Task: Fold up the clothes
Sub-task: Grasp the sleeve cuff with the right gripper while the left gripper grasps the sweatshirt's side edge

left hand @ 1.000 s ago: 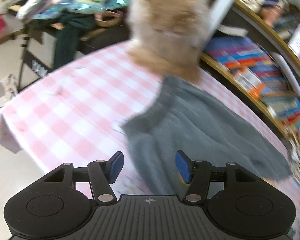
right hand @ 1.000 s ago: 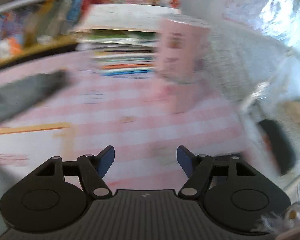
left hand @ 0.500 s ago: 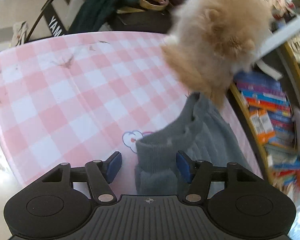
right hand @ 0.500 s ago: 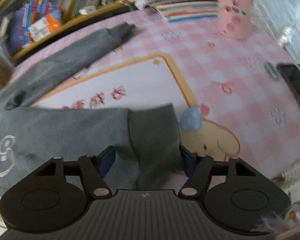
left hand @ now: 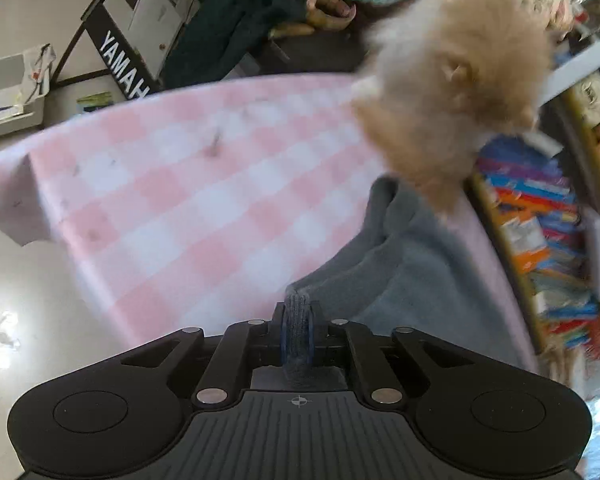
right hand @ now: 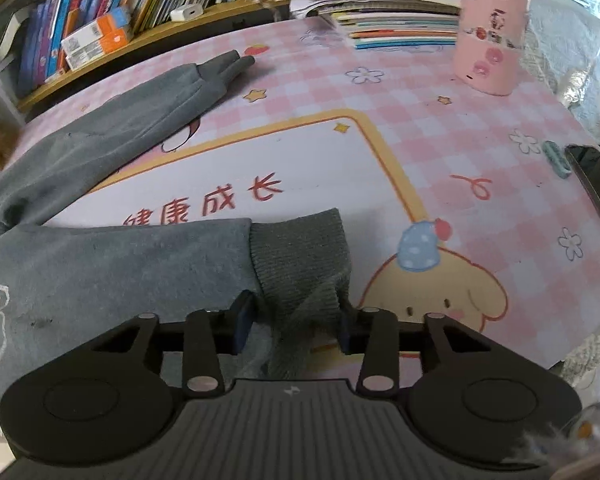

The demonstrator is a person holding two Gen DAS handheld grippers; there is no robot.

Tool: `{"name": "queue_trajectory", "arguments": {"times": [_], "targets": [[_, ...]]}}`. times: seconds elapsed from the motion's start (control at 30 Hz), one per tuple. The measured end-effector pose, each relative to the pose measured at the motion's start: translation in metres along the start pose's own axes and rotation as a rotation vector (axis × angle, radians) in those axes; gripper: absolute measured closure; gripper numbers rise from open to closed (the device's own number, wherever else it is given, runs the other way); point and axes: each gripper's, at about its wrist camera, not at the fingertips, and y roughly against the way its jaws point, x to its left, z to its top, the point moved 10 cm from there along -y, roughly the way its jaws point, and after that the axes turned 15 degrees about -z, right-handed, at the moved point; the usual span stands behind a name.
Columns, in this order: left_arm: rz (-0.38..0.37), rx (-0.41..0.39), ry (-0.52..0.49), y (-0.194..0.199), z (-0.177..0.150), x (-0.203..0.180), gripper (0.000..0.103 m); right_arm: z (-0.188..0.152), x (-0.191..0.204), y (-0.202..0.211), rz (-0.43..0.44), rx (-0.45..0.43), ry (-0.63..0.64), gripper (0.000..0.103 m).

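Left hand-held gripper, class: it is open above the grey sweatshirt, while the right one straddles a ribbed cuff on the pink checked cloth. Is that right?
Not quite. The left hand-held gripper is shut on a fold of the grey sweatshirt, as the left wrist view shows. The rest holds: the right hand-held gripper straddles the ribbed cuff on the pink checked cloth, jaws still apart.

Bare pink checked tablecloth (left hand: 188, 208) left of the grey sweater (right hand: 112, 276), fluffy dog (left hand: 456, 92) blocking the far edge, pink box (right hand: 490, 28) and book stack (right hand: 388, 4) crowding the far right corner
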Motion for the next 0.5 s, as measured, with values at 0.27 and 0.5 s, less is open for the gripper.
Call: {"name": "queue_trajectory", "arguments": {"times": [0.27, 0.5], "targets": [[-0.043, 0.056, -0.035, -0.013, -0.009, -0.014, 0.09, -0.001, 0.003, 0.002, -0.069, -0.006, 0.066, 0.082], [-0.066, 0.139, -0.108, -0.04, -0.033, -0.045, 0.095, 0.01, -0.04, -0.008, -0.184, -0.006, 0.002, 0.082]]}}
